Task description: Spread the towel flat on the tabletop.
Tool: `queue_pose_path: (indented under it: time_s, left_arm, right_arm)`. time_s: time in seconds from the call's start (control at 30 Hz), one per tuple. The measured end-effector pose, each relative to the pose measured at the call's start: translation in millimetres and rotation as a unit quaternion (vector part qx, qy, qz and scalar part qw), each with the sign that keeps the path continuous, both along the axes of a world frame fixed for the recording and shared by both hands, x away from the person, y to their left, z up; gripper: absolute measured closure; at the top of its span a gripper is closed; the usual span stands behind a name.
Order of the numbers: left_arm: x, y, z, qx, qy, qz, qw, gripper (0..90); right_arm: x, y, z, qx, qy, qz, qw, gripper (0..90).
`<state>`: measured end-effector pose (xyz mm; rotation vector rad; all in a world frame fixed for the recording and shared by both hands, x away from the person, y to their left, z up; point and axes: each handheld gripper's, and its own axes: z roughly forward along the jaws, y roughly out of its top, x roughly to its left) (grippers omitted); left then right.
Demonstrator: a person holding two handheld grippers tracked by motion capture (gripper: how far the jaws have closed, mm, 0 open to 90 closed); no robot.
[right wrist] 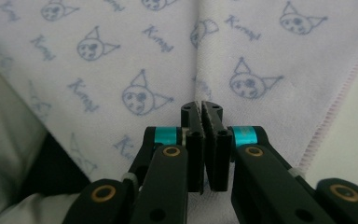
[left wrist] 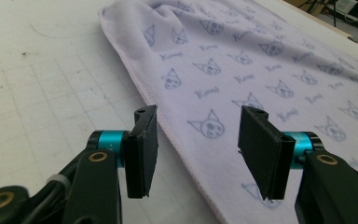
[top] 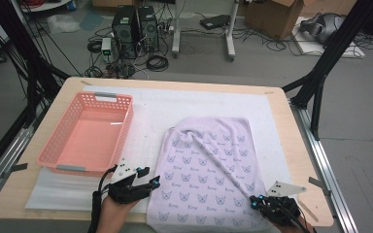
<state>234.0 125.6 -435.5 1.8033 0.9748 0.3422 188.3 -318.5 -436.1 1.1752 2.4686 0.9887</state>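
Towel (top: 209,170), right gripper (right wrist: 203,108) pinching a fold, left gripper (left wrist: 196,140) half-open over its edge

light: even, bright, soft shadows | focus: gripper views blur close up | glare: none

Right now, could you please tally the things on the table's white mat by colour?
Pink: 1, the plastic basket
Lilac: 1, the cat-print towel
Total: 2

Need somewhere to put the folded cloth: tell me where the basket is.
High view: the pink basket sits at the table's left, on the white mat, left of the lilac cloth.
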Motion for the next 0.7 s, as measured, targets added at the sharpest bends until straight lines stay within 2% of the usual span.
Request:
queue_pose_path:
  time_s: [0.07,0.1,0.2,0.27,0.53,0.7]
  left_arm:
    - [6.5,-1.4,-0.7,0.004,0.001,-0.001,1.0000,47.2]
    - [8.7,-2.4,-1.4,0.005,0.001,-0.001,1.0000,47.1]
    - [19.1,-5.4,-2.8,0.008,0.003,0.000,1.0000,47.1]
    - [26.3,-6.4,-2.0,0.006,0.001,0.001,1.0000,47.1]
    - [63.3,-11.5,-1.4,-0.007,0.008,0.004,0.9999,47.3]
    - [80.8,-19.5,-3.4,-0.001,0.012,0.003,0.9999,47.8]
  right_arm:
    - [2.9,-1.5,1.7,0.006,-0.002,0.004,1.0000,76.9]
    - [6.4,-2.8,3.4,0.018,-0.008,0.002,0.9998,72.9]
    - [16.0,-5.3,9.3,0.052,-0.033,-0.012,0.9981,67.8]
    - [23.9,-5.1,11.5,0.055,-0.052,-0.021,0.9969,66.0]
    - [60.1,-7.5,7.2,0.073,-0.045,-0.020,0.9961,63.0]
    - [78.0,-7.1,6.9,0.064,-0.049,-0.020,0.9965,58.5]
